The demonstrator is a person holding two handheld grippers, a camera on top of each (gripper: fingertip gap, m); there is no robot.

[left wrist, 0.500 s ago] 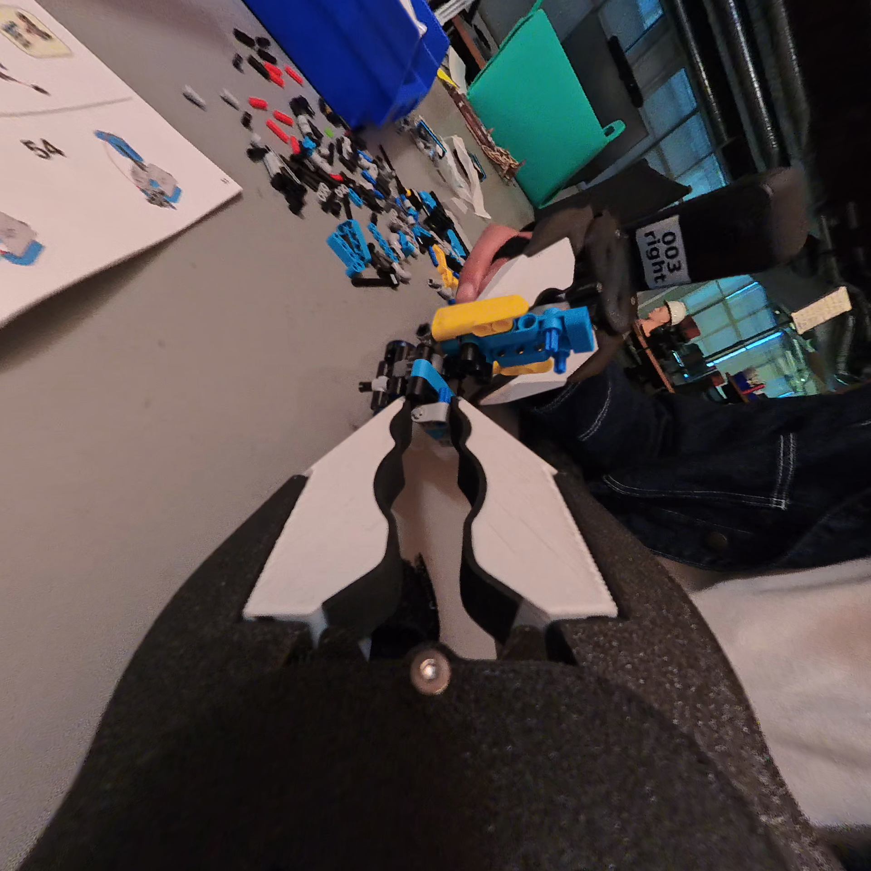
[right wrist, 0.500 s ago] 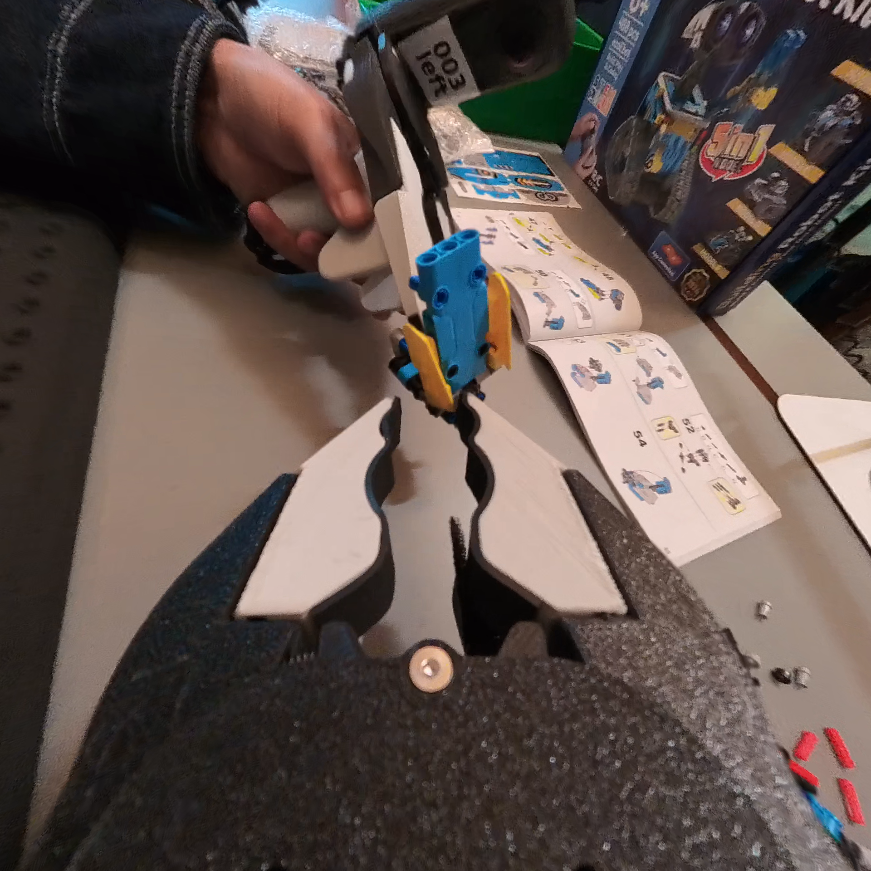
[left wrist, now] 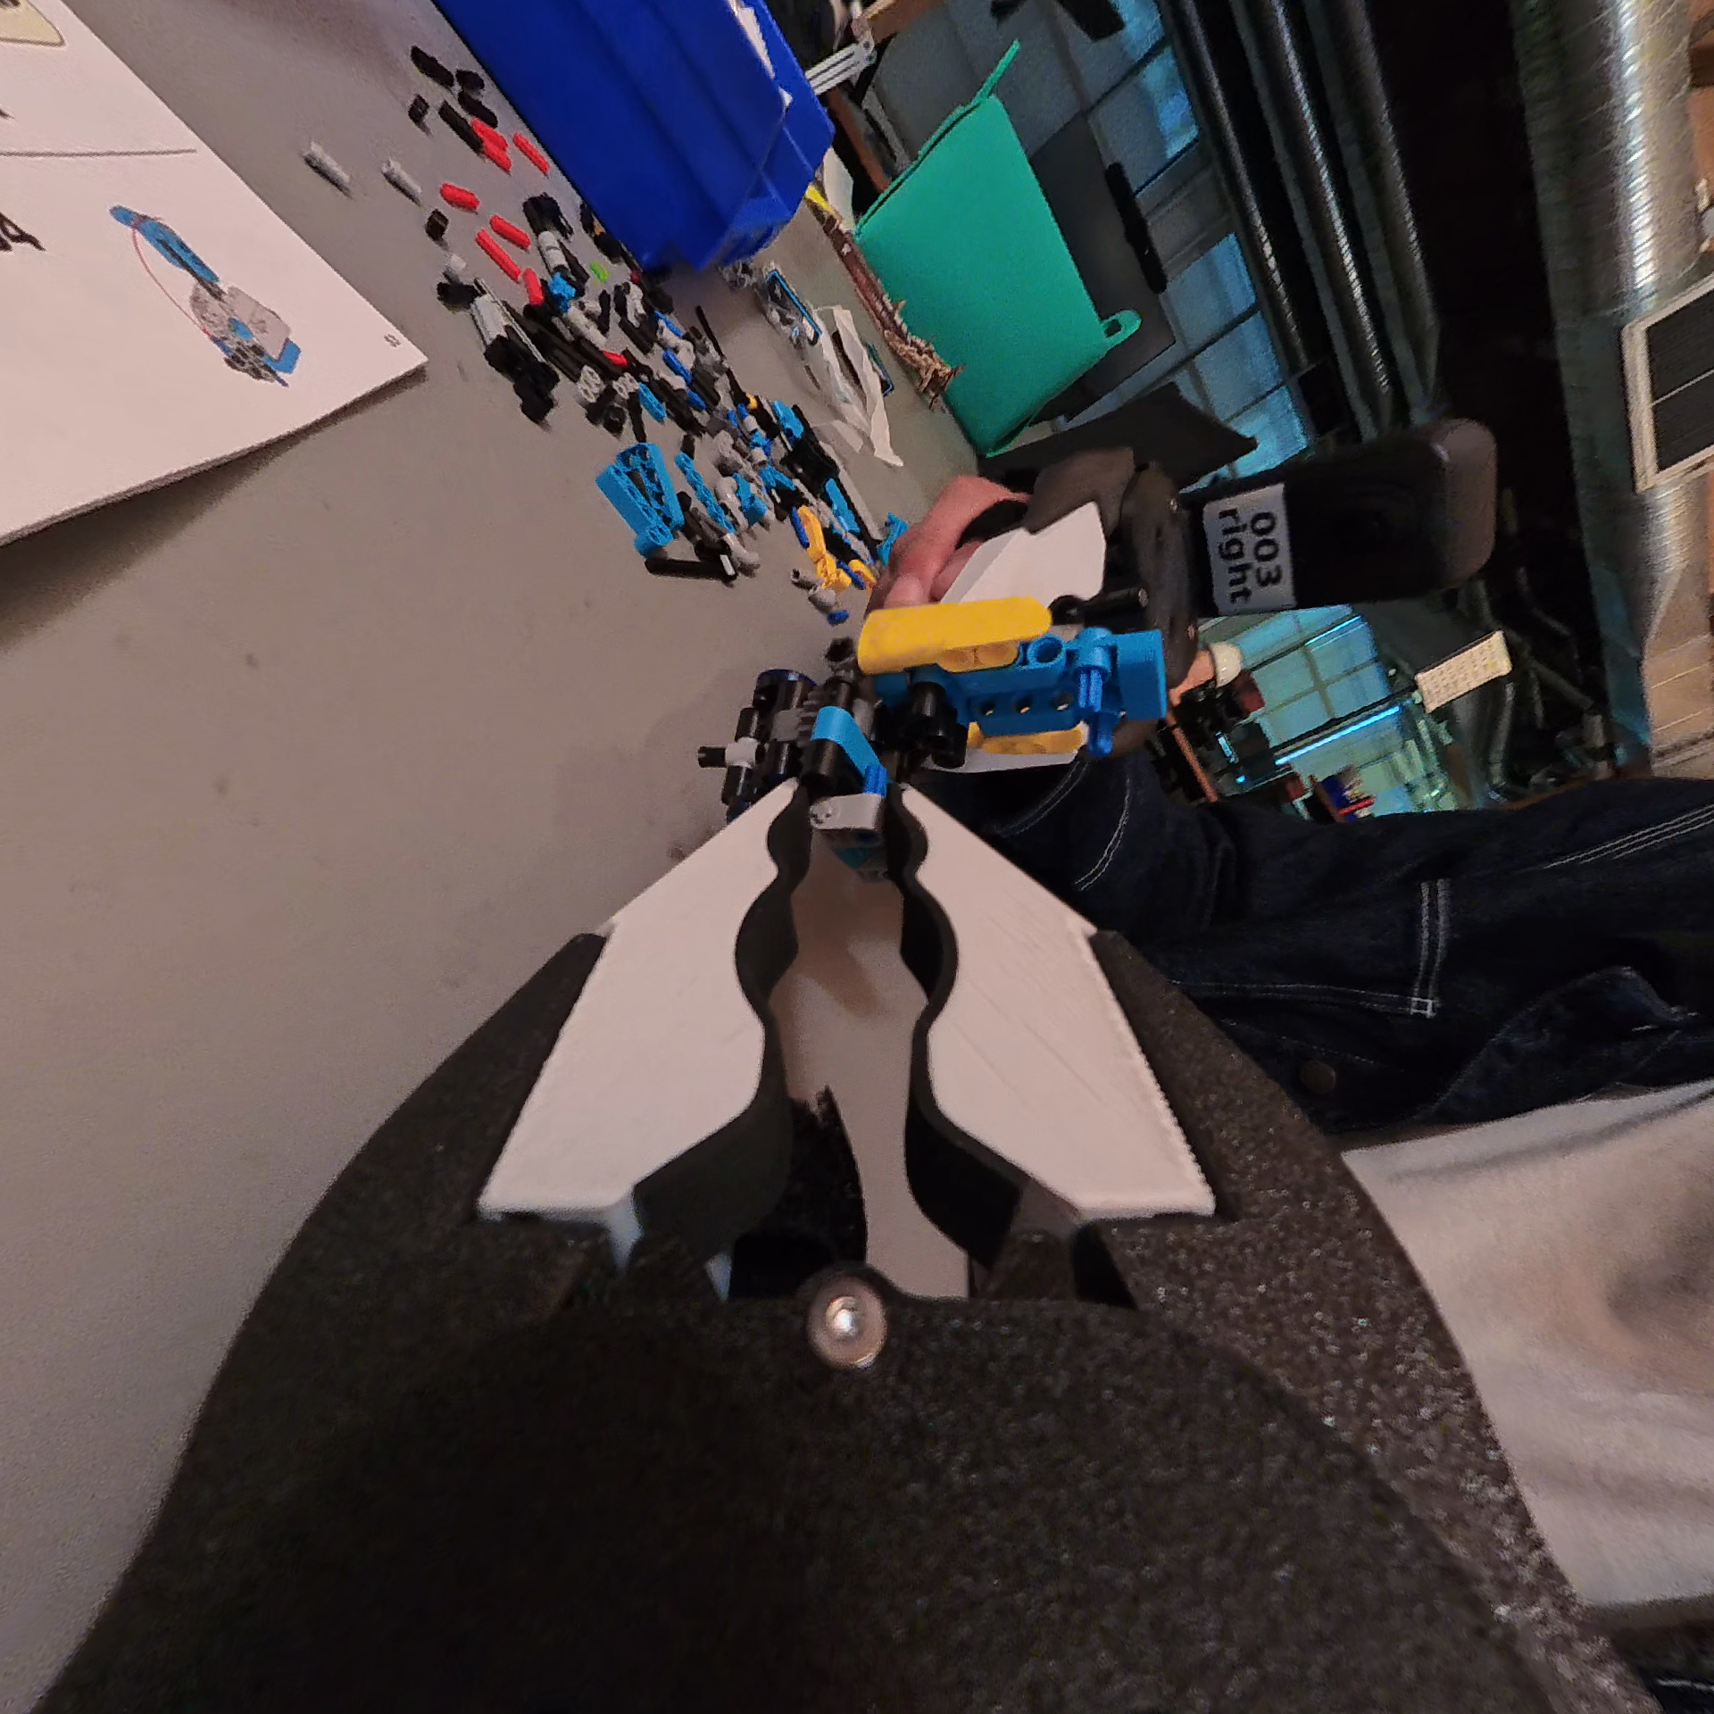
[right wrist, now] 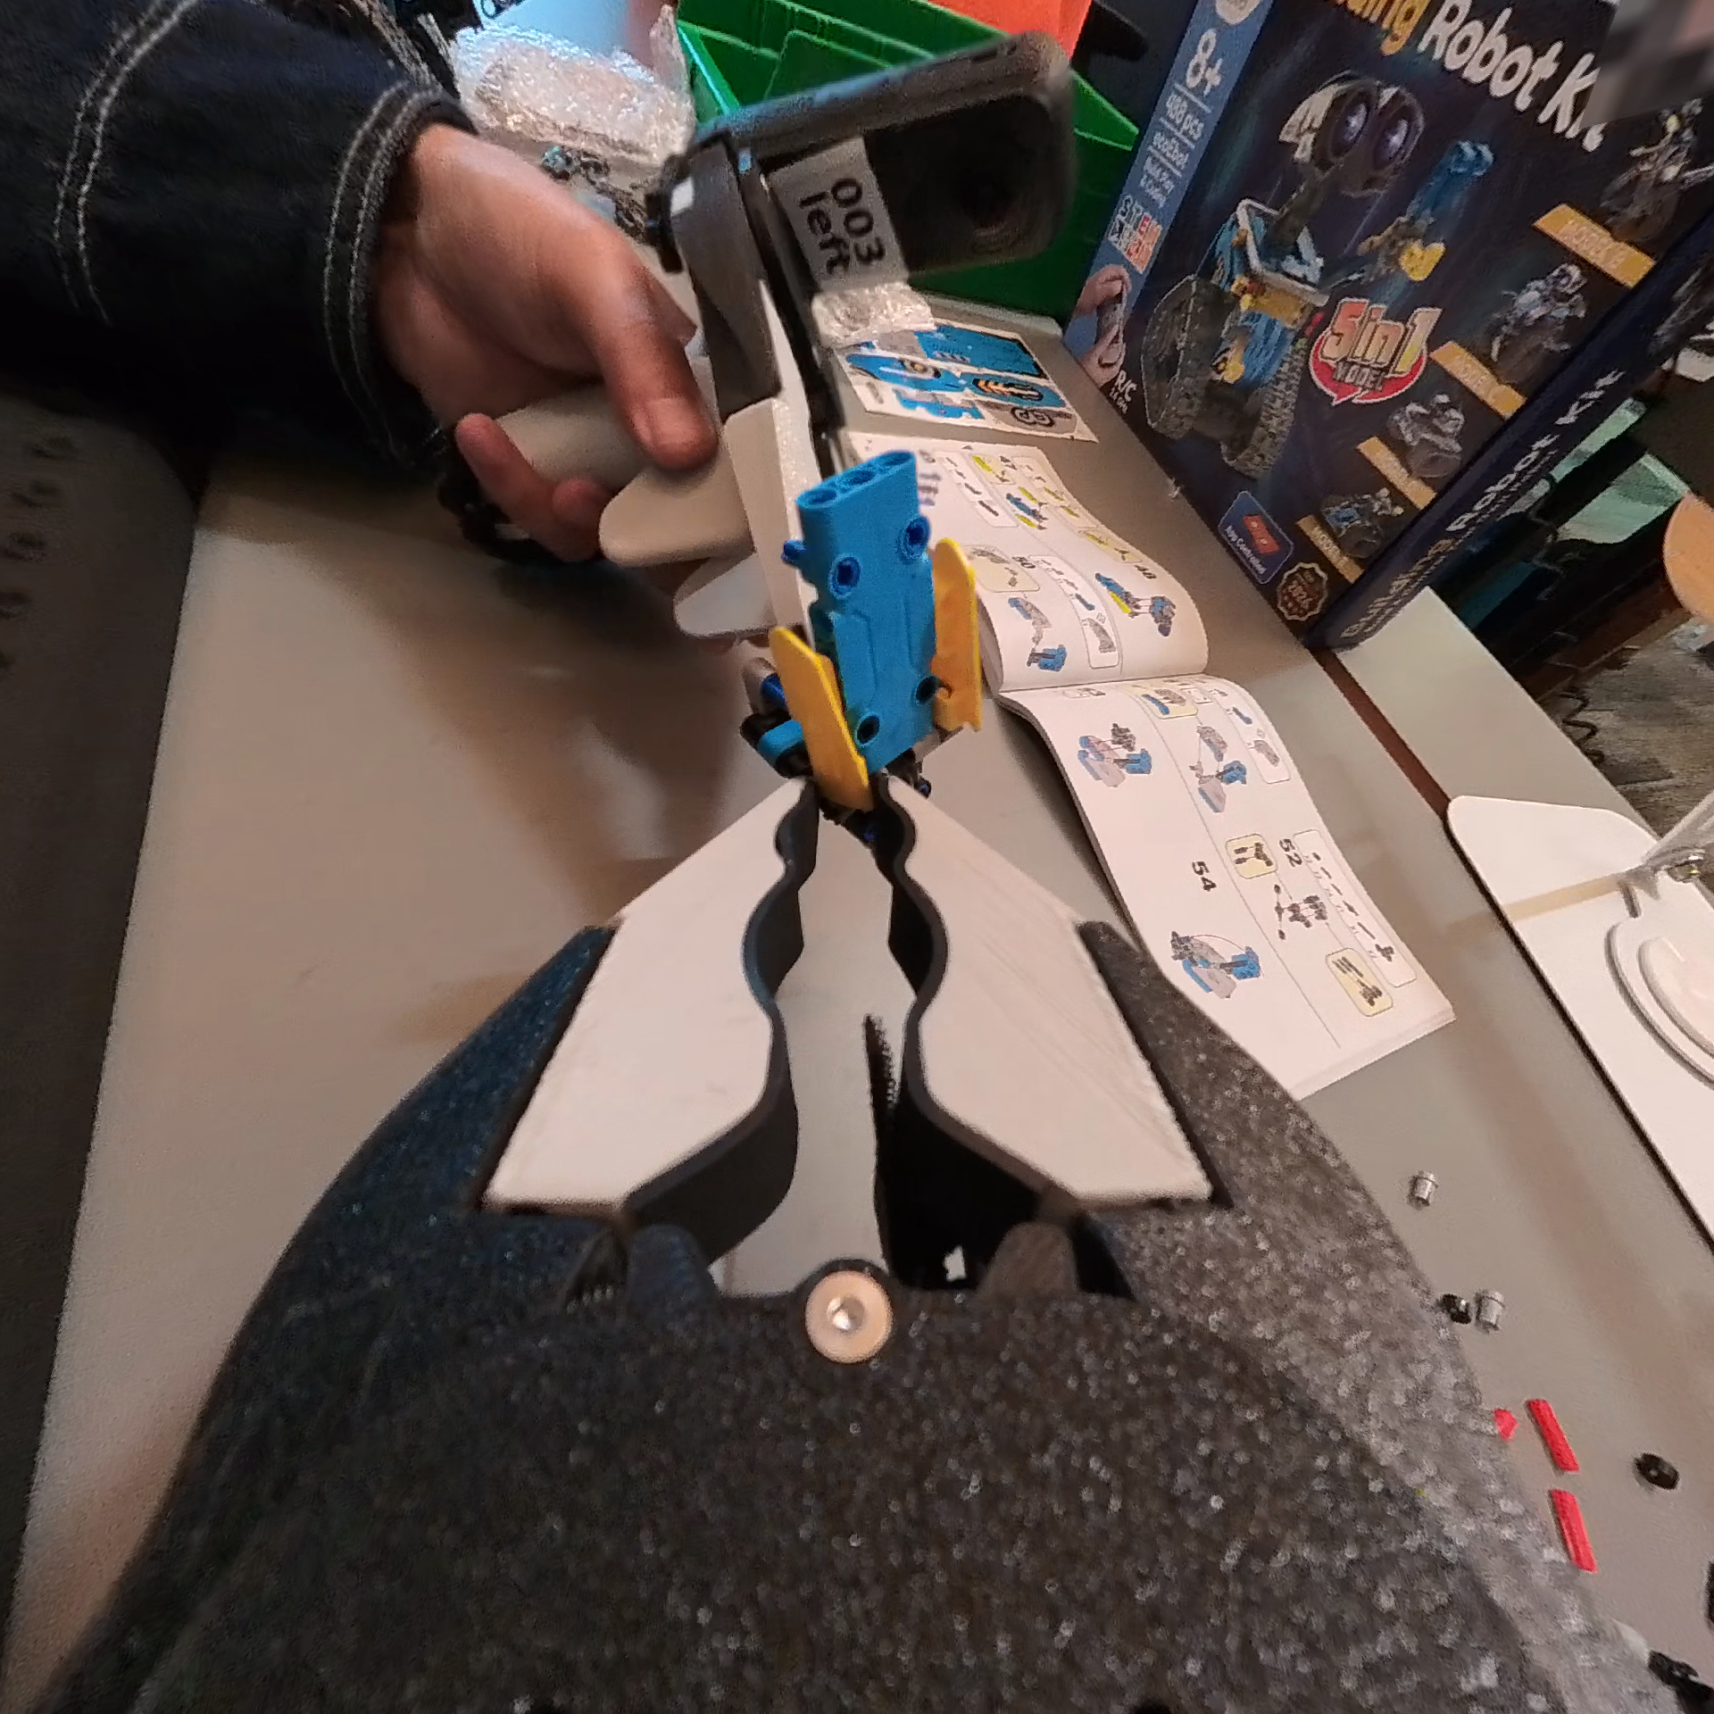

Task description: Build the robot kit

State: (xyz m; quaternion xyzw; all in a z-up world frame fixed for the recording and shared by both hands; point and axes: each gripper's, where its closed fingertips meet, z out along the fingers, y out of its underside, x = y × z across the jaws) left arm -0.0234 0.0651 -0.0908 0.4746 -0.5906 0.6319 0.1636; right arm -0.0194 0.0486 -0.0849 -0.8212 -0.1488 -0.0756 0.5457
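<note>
Left wrist view looks along the left gripper (left wrist: 846,818), whose two white fingers are drawn close together and clamped on a small grey and blue end piece of a toy brick model (left wrist: 1011,686). The model is blue with yellow side plates and a cluster of black parts. It reaches from these fingertips toward a person's hand (left wrist: 927,547) in a dark denim sleeve. It sits close over the grey counter (left wrist: 278,742); whether it touches the surface I cannot tell.

Beyond it a scatter of loose pieces (left wrist: 649,390), black, blue, red and yellow, lies on the counter. A blue bin (left wrist: 649,121) and a green bin (left wrist: 983,278) stand farther back. An open instruction booklet (left wrist: 139,325) lies to the side.

In the right wrist view the right gripper (right wrist: 849,799) has its fingertips narrowed onto the near end of the same model, pinching the black and yellow parts there. Both grippers therefore grip one model from opposite ends. The blue body stands tilted up ahead of the fingers. Behind it a hand (right wrist: 519,306) grips the other tool's handle.

A printed kit box (right wrist: 1391,278) stands at the counter's far edge, with a sticker sheet (right wrist: 946,390) just beside the booklet. A few red pieces (right wrist: 1558,1484) lie near the right edge.
</note>
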